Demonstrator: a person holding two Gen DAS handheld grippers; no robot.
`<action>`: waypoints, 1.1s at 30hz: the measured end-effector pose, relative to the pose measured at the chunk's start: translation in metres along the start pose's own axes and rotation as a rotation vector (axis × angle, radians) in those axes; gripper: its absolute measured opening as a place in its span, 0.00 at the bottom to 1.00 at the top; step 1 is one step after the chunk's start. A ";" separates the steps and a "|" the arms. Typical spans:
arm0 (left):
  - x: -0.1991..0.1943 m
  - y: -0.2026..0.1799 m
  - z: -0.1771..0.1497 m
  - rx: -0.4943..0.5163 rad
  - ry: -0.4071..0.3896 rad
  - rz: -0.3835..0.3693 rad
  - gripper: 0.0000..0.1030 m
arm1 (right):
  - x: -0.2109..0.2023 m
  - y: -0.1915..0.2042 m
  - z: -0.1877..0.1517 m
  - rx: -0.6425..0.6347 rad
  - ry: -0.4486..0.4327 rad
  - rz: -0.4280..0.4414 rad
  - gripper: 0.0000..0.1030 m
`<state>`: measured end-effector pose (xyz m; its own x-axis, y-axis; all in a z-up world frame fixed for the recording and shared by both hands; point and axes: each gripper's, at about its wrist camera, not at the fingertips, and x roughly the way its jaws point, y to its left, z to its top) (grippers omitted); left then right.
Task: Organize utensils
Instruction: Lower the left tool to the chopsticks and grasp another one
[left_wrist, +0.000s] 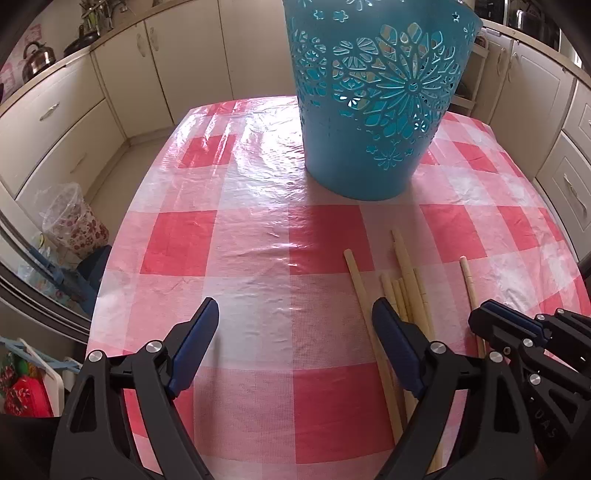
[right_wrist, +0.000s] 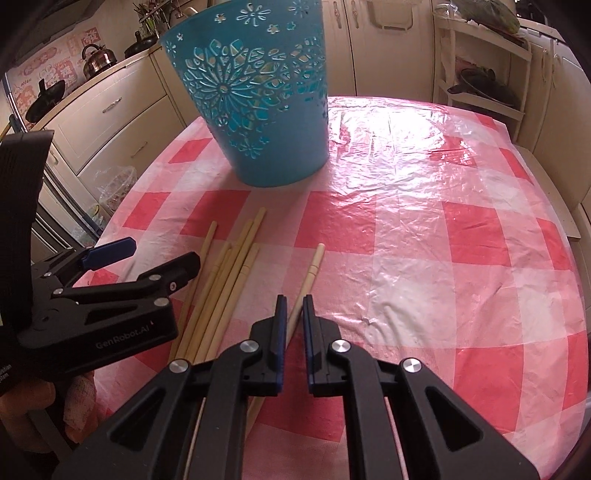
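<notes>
Several pale wooden chopsticks (left_wrist: 400, 280) lie in a loose bunch on the red-and-white checked tablecloth; they also show in the right wrist view (right_wrist: 236, 258). One chopstick (right_wrist: 308, 275) lies apart to the right, also seen in the left wrist view (left_wrist: 470, 284). A tall blue cut-out basket (left_wrist: 373, 99) stands upright behind them, also in the right wrist view (right_wrist: 258, 99). My left gripper (left_wrist: 295, 314) is open and empty, its right finger over the bunch. My right gripper (right_wrist: 293, 306) is nearly closed around the lone chopstick, with a narrow gap showing.
The table (right_wrist: 443, 221) is covered in shiny plastic and drops off at its left (left_wrist: 122, 229) and right edges. Cream kitchen cabinets (left_wrist: 55, 110) surround it. A kettle (right_wrist: 98, 59) sits on the counter. A white shelf rack (right_wrist: 484, 74) stands at the far right.
</notes>
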<state>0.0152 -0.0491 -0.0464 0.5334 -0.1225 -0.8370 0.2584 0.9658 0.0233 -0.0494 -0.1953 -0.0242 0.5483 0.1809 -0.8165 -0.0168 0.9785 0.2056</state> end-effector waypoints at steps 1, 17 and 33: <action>0.001 -0.001 0.001 0.003 0.004 0.000 0.79 | 0.000 0.000 0.000 0.002 0.001 0.003 0.09; 0.002 -0.008 0.008 0.013 0.034 -0.162 0.08 | -0.004 -0.008 0.001 0.012 -0.004 0.011 0.09; 0.007 -0.012 0.017 0.052 0.062 -0.114 0.07 | 0.004 -0.004 0.010 -0.012 -0.004 0.002 0.09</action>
<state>0.0291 -0.0657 -0.0432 0.4478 -0.2147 -0.8680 0.3569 0.9330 -0.0467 -0.0388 -0.1991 -0.0225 0.5517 0.1829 -0.8138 -0.0281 0.9792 0.2010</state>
